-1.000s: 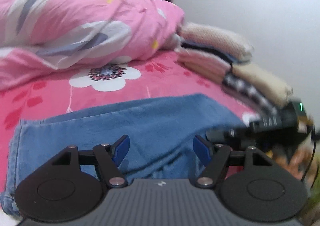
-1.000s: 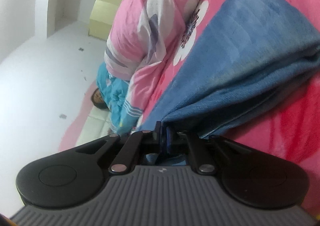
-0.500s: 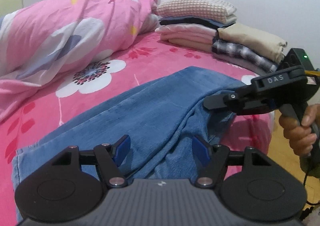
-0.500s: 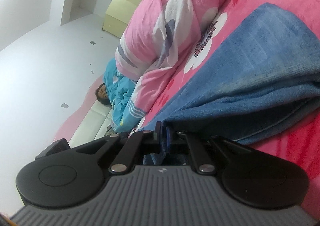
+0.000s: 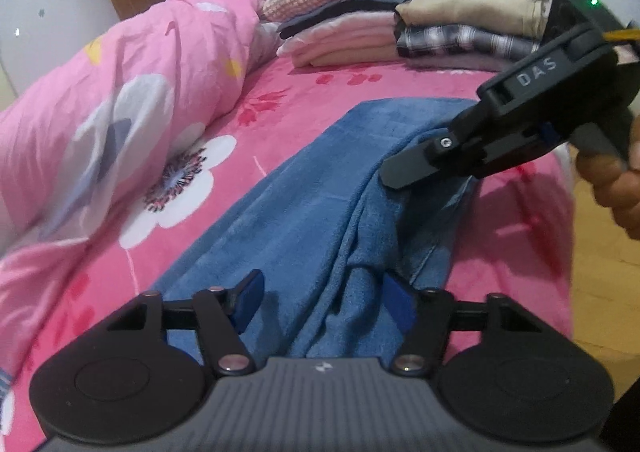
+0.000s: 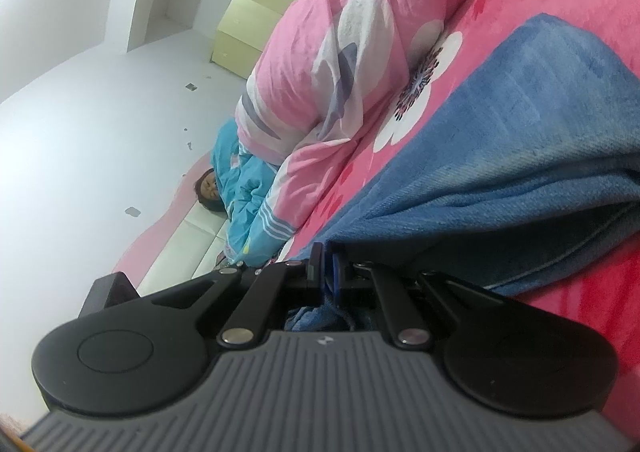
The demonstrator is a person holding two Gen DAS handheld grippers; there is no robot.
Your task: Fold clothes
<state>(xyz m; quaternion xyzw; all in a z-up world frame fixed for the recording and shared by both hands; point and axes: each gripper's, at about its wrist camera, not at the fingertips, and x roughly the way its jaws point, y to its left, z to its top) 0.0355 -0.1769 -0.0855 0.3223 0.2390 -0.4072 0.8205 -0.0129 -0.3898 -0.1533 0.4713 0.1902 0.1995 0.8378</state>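
Blue garment [image 5: 304, 212] on the bed [image 5: 320, 92], long axis away from us | right gripper [image 6: 328, 272] clamps its raised edge | left gripper [image 5: 320, 298] spread wide (straddling a fold), nearer the near end.

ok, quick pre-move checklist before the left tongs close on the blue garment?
1. Right tongs shut on the blue garment: ok, fabric is pinched between the pads in the right wrist view.
2. Left tongs open: ok, wide gap between the blue pads.
3. Fabric between the left pads: ok, a raised fold runs into the gap; whether the pads touch it, cannot tell.
4. Garment lifted at the right end: ok, the edge hangs from the right tongs above the pink bedsheet.
5. Folded clothes stack out of the way: ok, it sits at the far end of the bed.
6. Garment's near end flat: cannot tell, hidden under the left tongs.
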